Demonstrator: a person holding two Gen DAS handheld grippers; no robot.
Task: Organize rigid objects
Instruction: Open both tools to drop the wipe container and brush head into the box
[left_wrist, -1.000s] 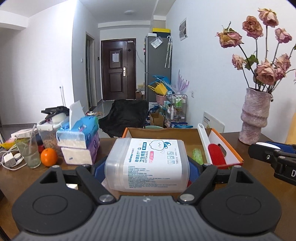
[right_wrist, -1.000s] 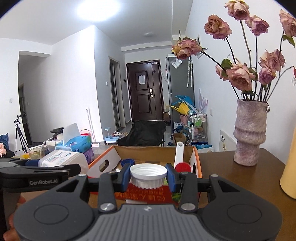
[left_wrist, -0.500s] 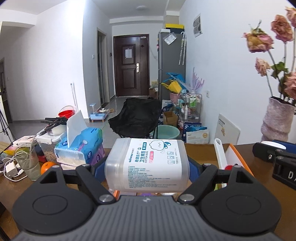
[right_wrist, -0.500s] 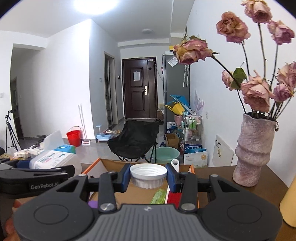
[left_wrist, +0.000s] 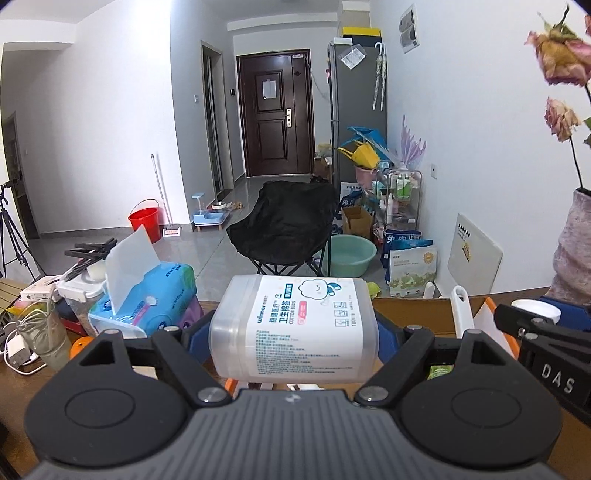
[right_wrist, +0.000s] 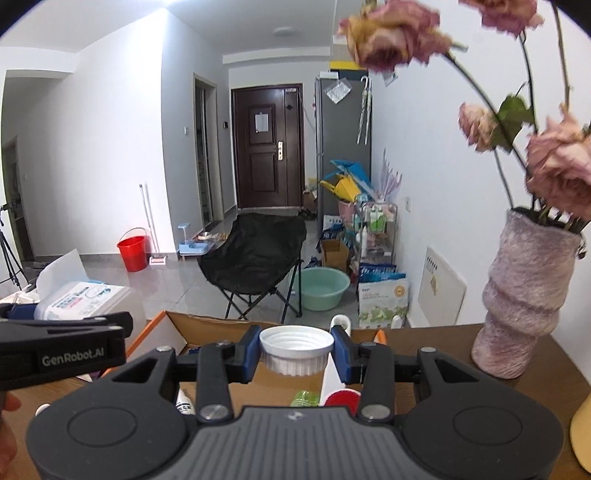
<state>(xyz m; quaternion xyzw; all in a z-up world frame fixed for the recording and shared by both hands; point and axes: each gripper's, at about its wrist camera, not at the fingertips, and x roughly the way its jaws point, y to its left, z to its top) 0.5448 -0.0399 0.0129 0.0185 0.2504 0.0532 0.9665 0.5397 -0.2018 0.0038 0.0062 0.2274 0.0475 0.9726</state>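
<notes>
Straight ahead of the tool, a dark brown panelled door (left_wrist: 274, 110) is closing off a white-walled hallway. A black folding fabric chair (left_wrist: 284, 218) is sitting on the glossy grey tiled floor (left_wrist: 207, 254), a red plastic bucket (left_wrist: 144, 218) standing farther left, a tall grey fridge (left_wrist: 356, 110) standing right.

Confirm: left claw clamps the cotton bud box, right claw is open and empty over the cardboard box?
Not quite. The left claw does clamp the cotton bud box, but the right claw is not empty: the right wrist view shows it shut on a white ribbed cap, held over the cardboard box.
</notes>
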